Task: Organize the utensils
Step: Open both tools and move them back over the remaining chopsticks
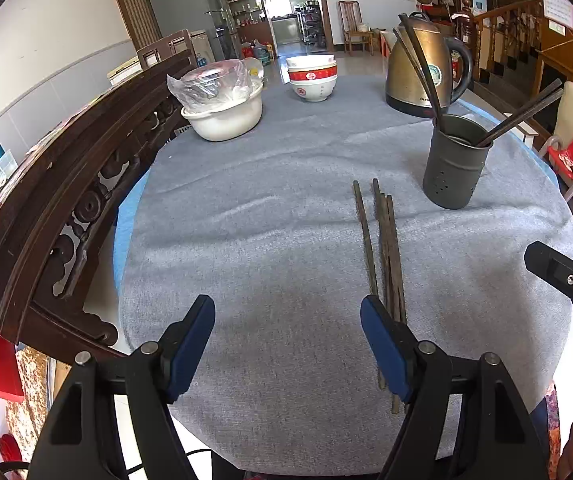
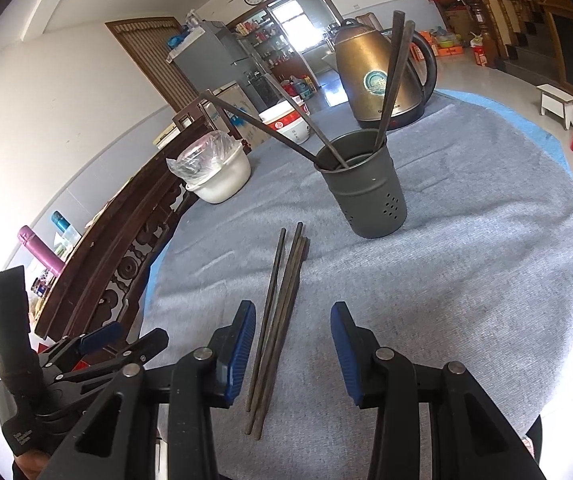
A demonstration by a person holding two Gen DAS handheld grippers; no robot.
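Chopsticks (image 2: 276,320) lie loose on the grey cloth (image 2: 466,280), a bundle of four running away from me, their near ends between the pads of my right claw (image 2: 292,350). That claw stands apart with nothing gripped; the sticks sit closer to its left pad than its right. My left claw (image 1: 288,346) is also wide apart and empty, with the same bundle just beyond its right pad.

To do this pick well, I judge I should shift the right claw slightly left so the bundle is centred, lower until the pads bracket the sticks near the cloth, then close squarely across them so none rolls out or gets left behind. Taking fewer at once may hold more securely.

Ahead and a little right of the right claw stands the dark perforated holder (image 2: 366,192), upright, already carrying four chopsticks leaning outward in two pairs. Farther off, a white basin (image 2: 222,180) holds something wrapped in clear plastic, and stacked bowls (image 1: 312,78) sit beside the kettle (image 2: 378,76).
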